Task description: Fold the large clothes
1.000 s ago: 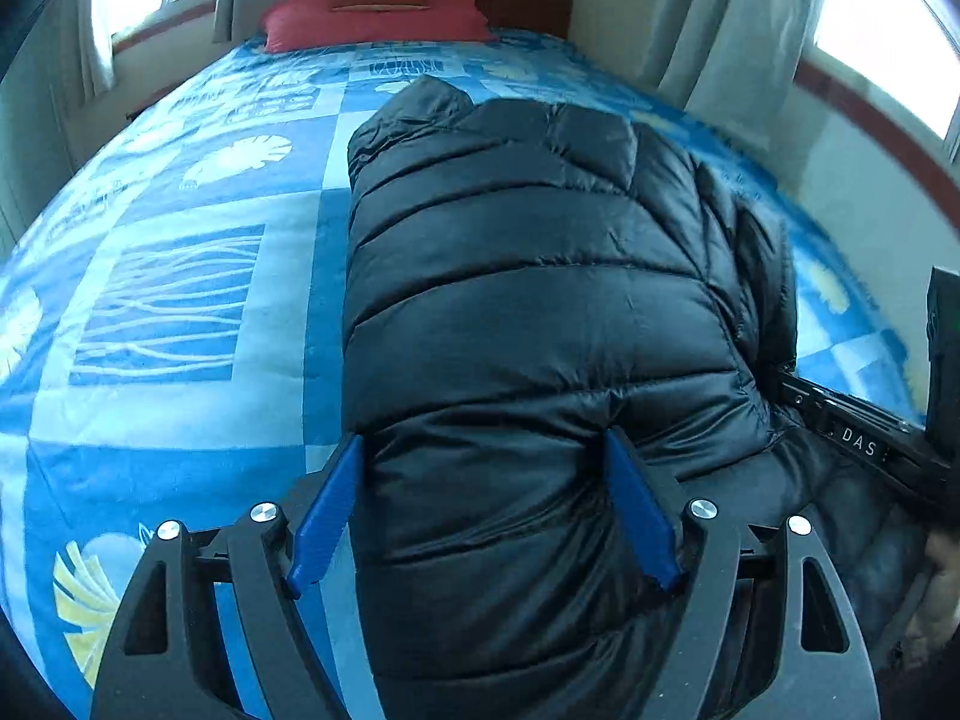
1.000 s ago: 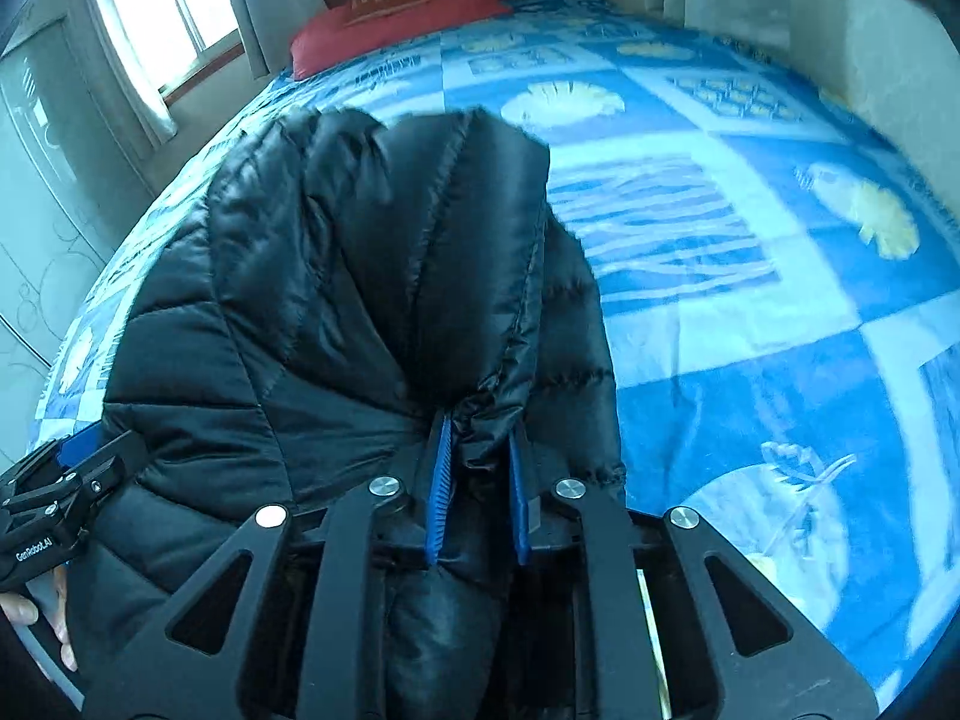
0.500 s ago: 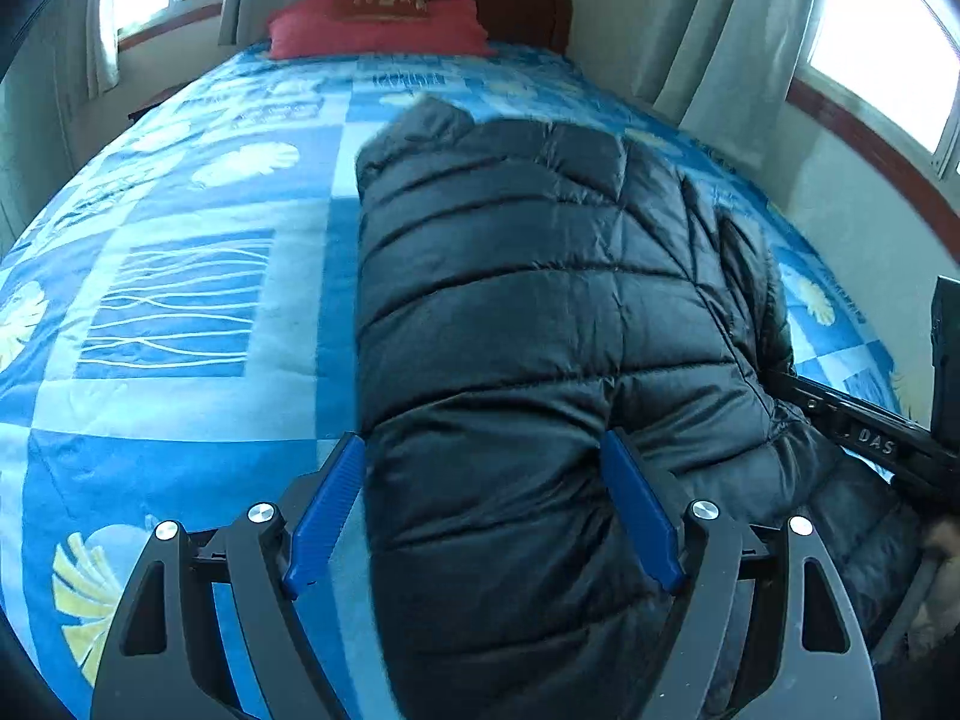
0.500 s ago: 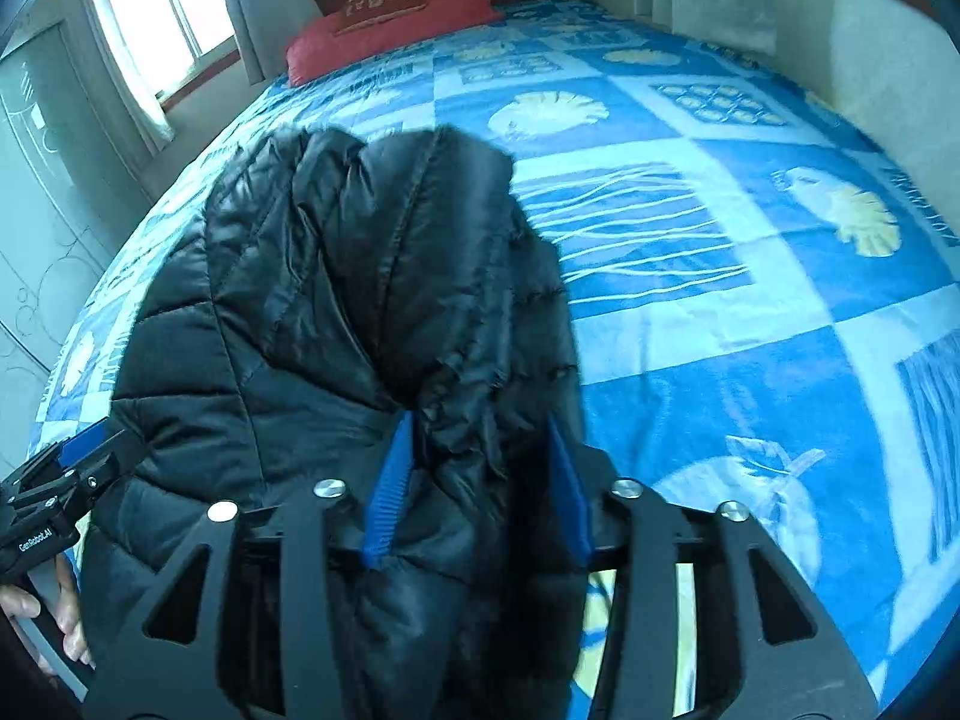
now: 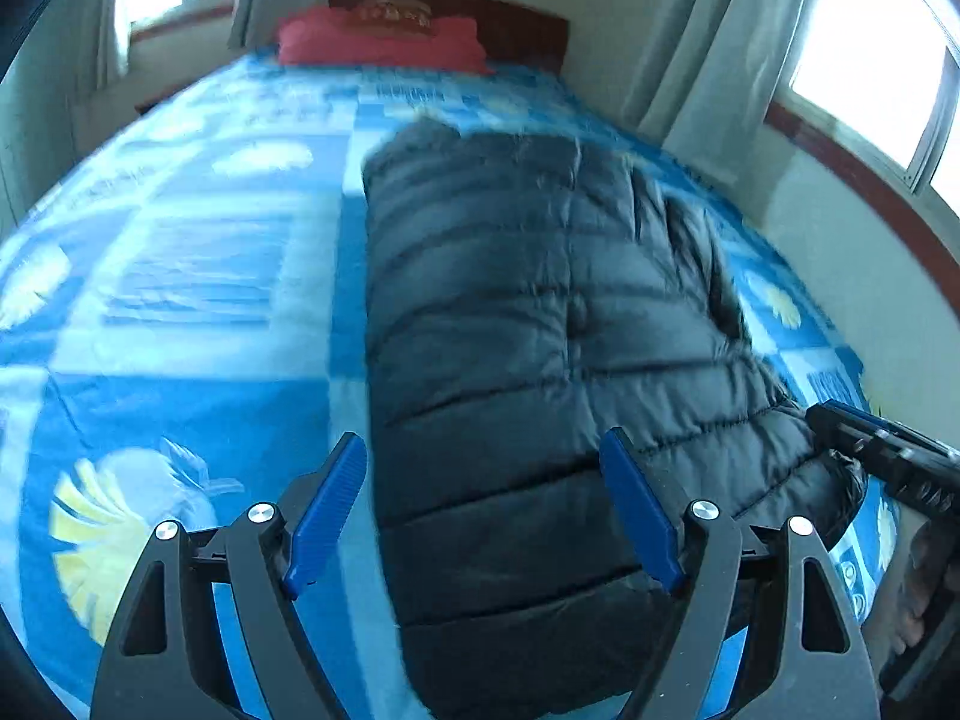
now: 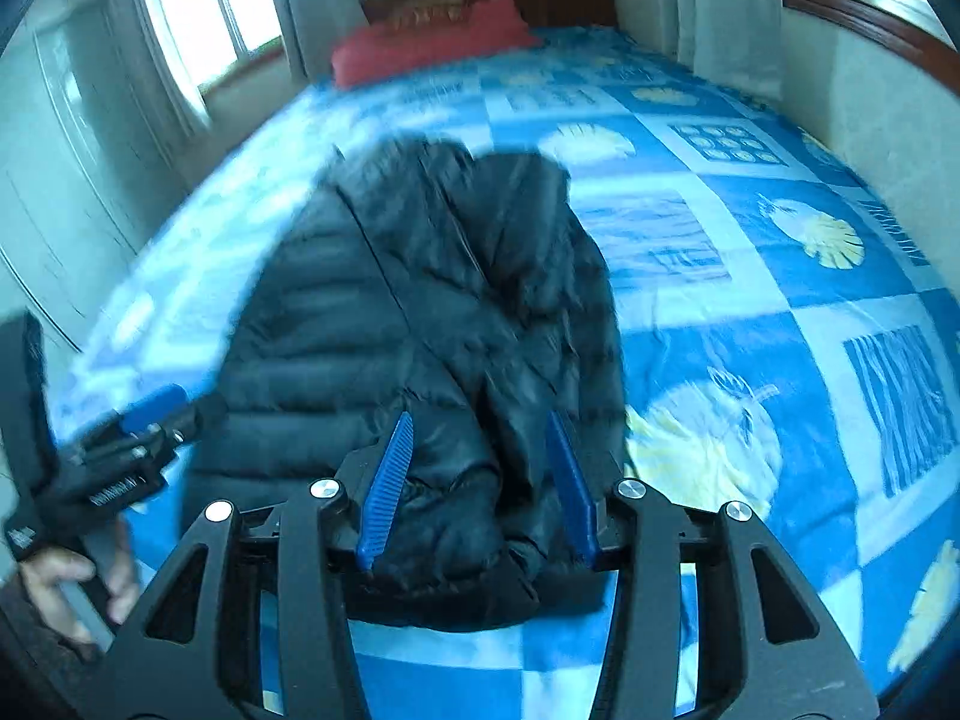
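A black puffer jacket (image 5: 540, 312) lies folded lengthwise on the blue patterned bedspread (image 5: 180, 300), its hem end nearest me. My left gripper (image 5: 483, 438) hovers open over the hem's left part, with its blue pads (image 5: 327, 504) clear of the fabric. In the right wrist view the jacket (image 6: 420, 300) shows a sleeve folded across it. My right gripper (image 6: 481, 417) hangs above the hem's right part; its jaws are closing, with the jacket seen between them but not pressed. Each gripper shows at the edge of the other's view: right (image 5: 888, 456), left (image 6: 138, 420).
Red pillows (image 5: 384, 39) lean on a wooden headboard at the far end. Curtained windows (image 5: 870, 60) and a wall flank the bed on the right. A hand (image 6: 60, 576) holds the left gripper's handle. The bedspread (image 6: 780, 330) stretches wide on both sides of the jacket.
The right gripper let go of the jacket's fold and its jaws spread. Both grippers pulled back and up, so the jacket looks smaller and more of the bed shows.
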Tool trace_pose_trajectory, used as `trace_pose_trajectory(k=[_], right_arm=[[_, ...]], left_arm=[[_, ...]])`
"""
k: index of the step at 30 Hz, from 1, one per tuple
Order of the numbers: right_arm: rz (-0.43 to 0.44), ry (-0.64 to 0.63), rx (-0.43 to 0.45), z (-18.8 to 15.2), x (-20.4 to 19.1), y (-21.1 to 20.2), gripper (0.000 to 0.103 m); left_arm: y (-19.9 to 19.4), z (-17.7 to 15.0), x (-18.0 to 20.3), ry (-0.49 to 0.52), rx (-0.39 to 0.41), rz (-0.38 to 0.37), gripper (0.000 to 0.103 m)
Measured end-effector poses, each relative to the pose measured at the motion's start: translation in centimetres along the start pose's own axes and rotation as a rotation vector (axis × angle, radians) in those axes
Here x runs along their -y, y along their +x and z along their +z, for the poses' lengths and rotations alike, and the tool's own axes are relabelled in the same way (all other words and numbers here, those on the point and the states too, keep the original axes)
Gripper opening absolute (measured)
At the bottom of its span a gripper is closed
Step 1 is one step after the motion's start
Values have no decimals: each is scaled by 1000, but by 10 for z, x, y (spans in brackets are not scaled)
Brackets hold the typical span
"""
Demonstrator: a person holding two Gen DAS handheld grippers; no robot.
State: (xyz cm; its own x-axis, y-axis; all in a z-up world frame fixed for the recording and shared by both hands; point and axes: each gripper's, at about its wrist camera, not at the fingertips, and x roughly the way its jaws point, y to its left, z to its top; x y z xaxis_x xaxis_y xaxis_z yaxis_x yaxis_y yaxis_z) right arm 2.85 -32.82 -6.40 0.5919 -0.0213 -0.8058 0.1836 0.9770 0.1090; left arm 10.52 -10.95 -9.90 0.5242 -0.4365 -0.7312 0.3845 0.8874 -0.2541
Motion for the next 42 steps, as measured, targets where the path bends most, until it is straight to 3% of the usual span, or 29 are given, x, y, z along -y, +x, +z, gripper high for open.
trace_pose_trajectory(k=[1, 4, 10, 12, 14, 18, 21, 25, 29, 31, 36, 42], right_arm=[[8, 12, -35, -4, 3, 8, 21], [-11, 15, -76, -11, 12, 29, 18], [1, 58, -78, -20, 22, 51, 22], [-36, 58, -85, -18, 23, 40, 36], [-56, 56, -82, -15, 23, 23, 41], [-70, 47, 34, 9, 13, -27, 41], [-15, 35, 138, 44, -1, -36, 41], [118, 2, 199, 87, -22, 3, 41], [28, -43, 191, 110, -23, 57, 41], [35, -36, 162, 113, -16, 75, 41], [-16, -50, 97, 110, -7, 109, 43], [-56, -82, 46, 103, -10, 138, 44]], left_arm=[[8, -1, -1, -21, -20, -15, 79], [26, -2, 8, 18, -31, 22, 79], [35, -6, 21, 100, -5, 70, 80], [25, -5, 17, 103, -14, 55, 80], [10, -3, 10, 80, -14, 30, 80], [-27, 15, 0, 52, 78, 14, 80], [-30, 41, 2, 59, 127, 28, 80], [-4, 84, 8, 39, 153, 21, 80], [40, 104, 16, 80, 106, 32, 80], [61, 106, 16, 95, 72, 54, 80], [87, 106, 5, 30, 29, 13, 88], [116, 102, 11, 56, -51, 74, 89]])
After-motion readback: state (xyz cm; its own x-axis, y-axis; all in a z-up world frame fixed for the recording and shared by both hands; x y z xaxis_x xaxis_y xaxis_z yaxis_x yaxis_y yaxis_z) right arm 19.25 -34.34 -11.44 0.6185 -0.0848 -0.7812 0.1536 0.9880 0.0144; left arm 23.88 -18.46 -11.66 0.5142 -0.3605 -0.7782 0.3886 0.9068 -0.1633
